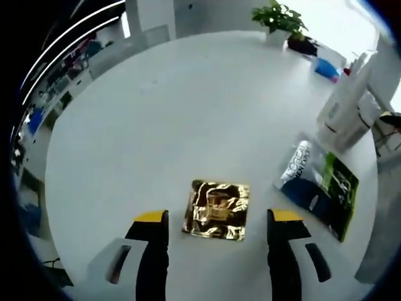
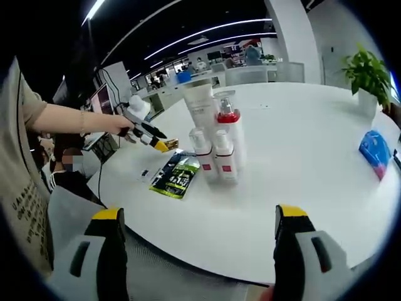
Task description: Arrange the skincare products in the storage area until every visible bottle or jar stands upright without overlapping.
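The left gripper hangs with jaws wide apart over a crumpled gold foil sachet lying flat on the round white table. I'd judge it light, thin and slippery, best pinched at an edge. To its right lies a flat blue, white and green product pouch. In the right gripper view, a cluster of white bottles, one red-collared, stands upright, touching. The right gripper is parted too, holding nothing, near the table's near rim.
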